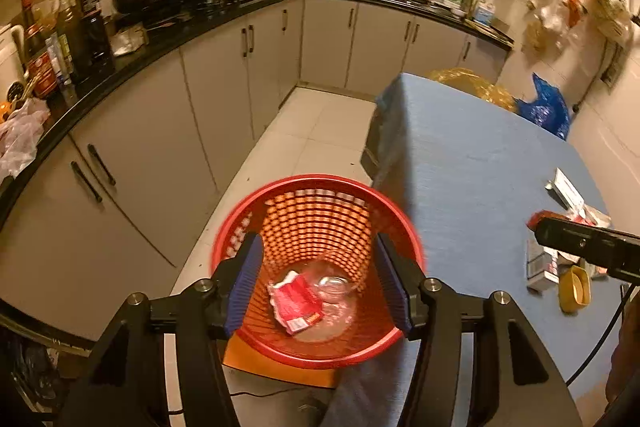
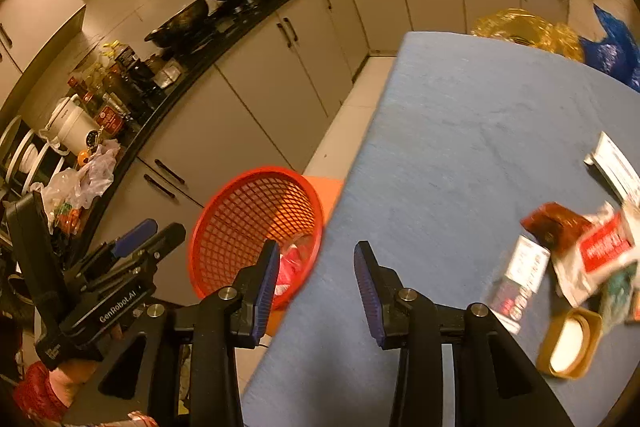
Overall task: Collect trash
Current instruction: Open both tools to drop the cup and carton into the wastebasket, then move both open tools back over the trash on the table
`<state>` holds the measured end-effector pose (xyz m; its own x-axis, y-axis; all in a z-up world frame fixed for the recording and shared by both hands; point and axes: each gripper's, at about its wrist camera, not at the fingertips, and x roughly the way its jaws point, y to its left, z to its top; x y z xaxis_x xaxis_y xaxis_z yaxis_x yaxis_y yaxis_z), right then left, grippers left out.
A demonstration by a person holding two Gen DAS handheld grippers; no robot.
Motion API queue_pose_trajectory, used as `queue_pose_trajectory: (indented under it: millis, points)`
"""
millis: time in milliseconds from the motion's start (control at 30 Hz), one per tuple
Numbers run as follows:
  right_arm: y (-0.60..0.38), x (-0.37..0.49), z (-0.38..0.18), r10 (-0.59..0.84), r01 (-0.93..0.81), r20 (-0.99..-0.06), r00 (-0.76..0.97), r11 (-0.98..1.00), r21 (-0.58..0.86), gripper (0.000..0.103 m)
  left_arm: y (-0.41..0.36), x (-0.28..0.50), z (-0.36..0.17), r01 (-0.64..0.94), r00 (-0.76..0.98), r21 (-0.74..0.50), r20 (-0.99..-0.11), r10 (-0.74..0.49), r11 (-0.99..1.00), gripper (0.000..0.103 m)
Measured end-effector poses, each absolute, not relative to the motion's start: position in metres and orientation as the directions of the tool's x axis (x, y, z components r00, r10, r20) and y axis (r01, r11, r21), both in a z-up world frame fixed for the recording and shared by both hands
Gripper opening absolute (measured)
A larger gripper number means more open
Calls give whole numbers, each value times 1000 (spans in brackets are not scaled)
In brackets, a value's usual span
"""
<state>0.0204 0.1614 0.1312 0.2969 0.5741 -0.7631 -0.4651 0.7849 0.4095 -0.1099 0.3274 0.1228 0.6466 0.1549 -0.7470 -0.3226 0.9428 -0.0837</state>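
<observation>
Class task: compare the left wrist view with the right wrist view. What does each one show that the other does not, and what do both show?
Only the left wrist view looks down to the basket's bottom, where a red and white wrapper and clear plastic lie. Only the right wrist view shows the white appliance on the counter. Both show the red basket beside the blue table, the litter pile with its yellow tub, and open, empty tongs: left, right.

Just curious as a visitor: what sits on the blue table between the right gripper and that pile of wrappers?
Nothing: in the right wrist view only bare blue table separates the right gripper from the wrappers.
</observation>
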Motion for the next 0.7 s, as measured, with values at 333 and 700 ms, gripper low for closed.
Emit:
queue_pose_trajectory:
  millis: [333,700]
  points:
    - [78,7,127,522,-351,-771,364,844,405,42,263,-92,126,-191,655,-81,-753,66,978,56]
    - [-34,-20,109,385,-152,-808,445,922,356,48,171,-76,123,25,646,-72,-760,-71,997,60]
